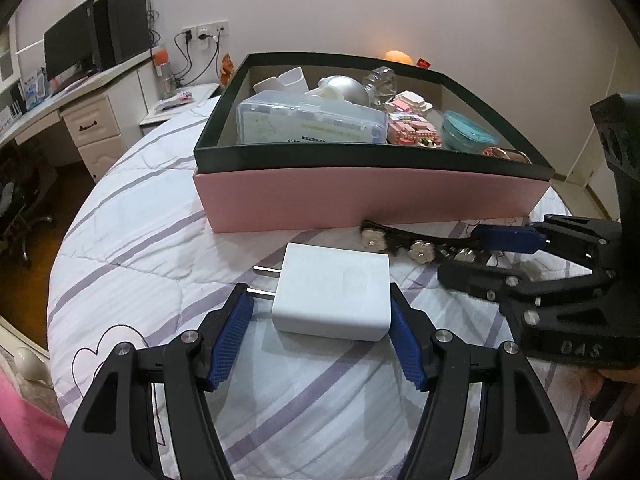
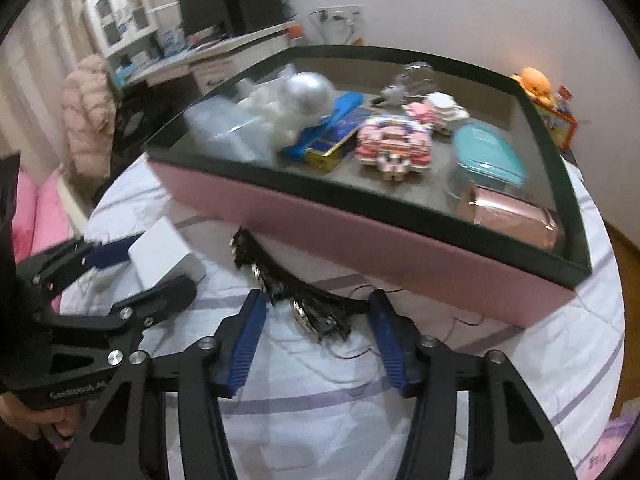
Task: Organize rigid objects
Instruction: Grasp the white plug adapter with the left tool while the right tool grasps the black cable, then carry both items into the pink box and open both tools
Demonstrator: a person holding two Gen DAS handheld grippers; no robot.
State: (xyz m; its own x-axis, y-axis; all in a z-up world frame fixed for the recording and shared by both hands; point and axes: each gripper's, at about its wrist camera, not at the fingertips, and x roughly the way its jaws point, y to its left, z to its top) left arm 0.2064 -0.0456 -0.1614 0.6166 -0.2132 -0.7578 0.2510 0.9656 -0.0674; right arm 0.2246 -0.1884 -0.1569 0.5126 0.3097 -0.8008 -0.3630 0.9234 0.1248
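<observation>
Two hand-held claws working over a bed [image 1: 132,216] covered by a white quilt with lilac stripes. A pink storage box [image 1: 360,196] with a dark green rim sits toward the far side of the bed and already holds most of the rigid items: a clear plastic case [image 1: 308,124], a silver-domed toy [image 2: 308,92], pink brick models [image 2: 394,144], a teal lidded container [image 2: 488,156] and a rose-coloured tin [image 2: 512,216]. By judgement the sorting is well advanced; two pieces remain on the quilt in front of the box. The white plug adapter [image 1: 332,292], a smooth rounded block with two metal prongs, lies between the pads of the left claw [image 1: 322,312], which is partly closed and touching its sides. The black beaded hair band [image 2: 304,300], curved and studded with shiny ornaments, lies just beside the box; the right claw [image 2: 316,332] straddles it, its pads apart from the band.
</observation>
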